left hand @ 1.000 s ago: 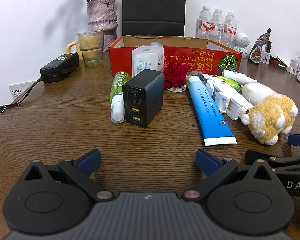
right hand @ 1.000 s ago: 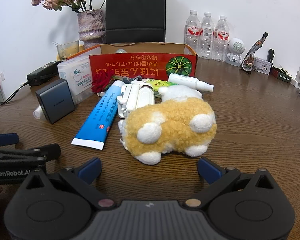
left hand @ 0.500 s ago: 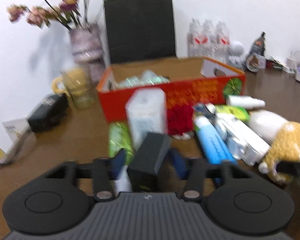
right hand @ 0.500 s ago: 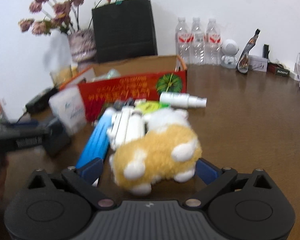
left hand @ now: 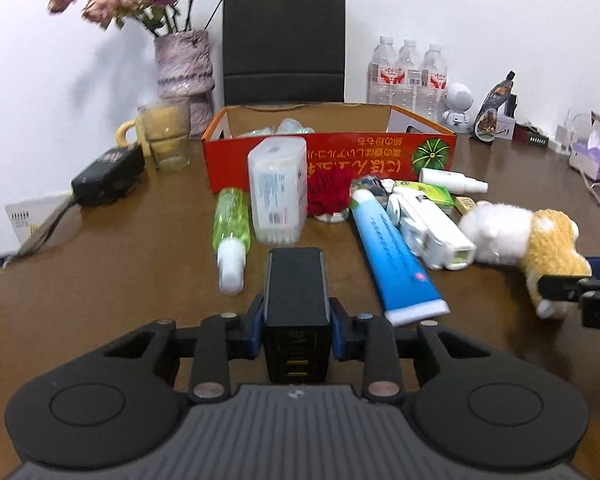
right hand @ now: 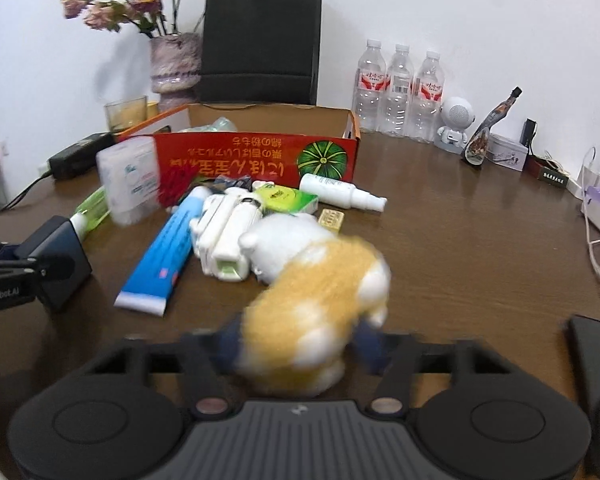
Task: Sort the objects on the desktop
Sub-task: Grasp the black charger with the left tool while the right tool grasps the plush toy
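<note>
My left gripper [left hand: 296,320] is shut on a black multi-port charger [left hand: 295,284], its blue pads pressing both sides. The right wrist view shows that charger [right hand: 60,248] at the far left, just above the table. My right gripper [right hand: 300,344] has its jaws closing on a blurred orange-and-white plush toy [right hand: 320,288], with a blue pad at each flank. The plush toy [left hand: 540,236] also shows at the right of the left wrist view. A red cardboard box [left hand: 380,152] stands open behind a blue tube [left hand: 392,256], a green bottle [left hand: 231,220] and a white swab box [left hand: 278,196].
A red rose [left hand: 328,192], a white folded device [left hand: 428,228] and a white spray bottle [right hand: 340,192] lie before the box. At the back stand a vase [left hand: 184,68], a black bag [left hand: 284,44], a glass mug [left hand: 166,136] and water bottles [left hand: 408,72]. A black adapter [left hand: 108,176] sits left.
Both grippers went from wide open to closed. The left one moved up to the standing charger and gripped it. The right one moved onto the plush toy, which has tilted.
</note>
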The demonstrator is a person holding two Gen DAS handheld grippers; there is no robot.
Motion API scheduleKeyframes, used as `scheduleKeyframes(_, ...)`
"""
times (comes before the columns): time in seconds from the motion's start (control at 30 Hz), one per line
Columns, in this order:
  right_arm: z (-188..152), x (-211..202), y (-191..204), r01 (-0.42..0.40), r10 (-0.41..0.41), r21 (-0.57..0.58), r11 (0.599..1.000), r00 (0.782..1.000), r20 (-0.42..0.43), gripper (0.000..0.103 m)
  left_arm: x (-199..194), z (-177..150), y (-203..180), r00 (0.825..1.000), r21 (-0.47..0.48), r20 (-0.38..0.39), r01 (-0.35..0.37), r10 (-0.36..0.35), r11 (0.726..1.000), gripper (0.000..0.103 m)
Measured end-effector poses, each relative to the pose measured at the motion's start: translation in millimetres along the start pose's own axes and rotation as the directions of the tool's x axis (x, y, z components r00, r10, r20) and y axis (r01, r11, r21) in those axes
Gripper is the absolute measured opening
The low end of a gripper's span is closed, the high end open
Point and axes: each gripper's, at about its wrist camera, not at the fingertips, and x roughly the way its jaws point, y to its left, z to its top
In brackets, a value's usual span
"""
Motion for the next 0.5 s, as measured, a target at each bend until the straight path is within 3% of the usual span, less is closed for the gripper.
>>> scheduleKeyframes(0.07, -3, -6, -4, 0.012, -0.012, -0.003, 1.0, 1.0, 0.007, 0.045, -2, -2, -4, 1.0, 0.026, 0.003, -0.022, 0.022, 0.999, 0.031)
scheduleKeyframes(0.13, -5, -3, -4, 0.044, -0.044, -0.012, 0.999, 0.999, -0.003, 0.052, -2, -2, -7, 0.999, 0.04, 0.009, -0.033, 0.033, 0.999, 0.032)
scheduleKeyframes(0.27, 2, 11, -3, 0.081, -0.081, 0.047, 0.996, 0.997, -0.007, 0.087, 0, -2, -11, 0.999, 0.053, 0.023, -0.037, 0.036, 0.998, 0.032)
scheduleKeyframes(0.33, 6, 28, -4, 0.117, -0.114, 0.093, 0.989, 0.993, -0.038, 0.08, 0, -3, -12, 0.998, 0.048, 0.037, -0.052, 0.05, 0.998, 0.032)
scheduleKeyframes(0.37, 6, 37, -4, 0.156, -0.152, 0.093, 0.983, 0.987, -0.052, 0.047, -1, -3, -11, 0.998, 0.044, 0.041, -0.057, 0.056, 0.997, 0.032)
scheduleKeyframes(0.4, 6, 41, -4, 0.177, -0.174, 0.084, 0.981, 0.984, -0.046, 0.045, -2, -2, -11, 0.997, 0.041, 0.046, -0.063, 0.061, 0.997, 0.031)
scheduleKeyframes(0.5, 10, 37, -12, 0.12, -0.116, 0.109, 0.987, 0.992, -0.047, 0.043, -9, 6, -5, 0.996, 0.021, 0.074, -0.056, 0.054, 0.998, 0.031)
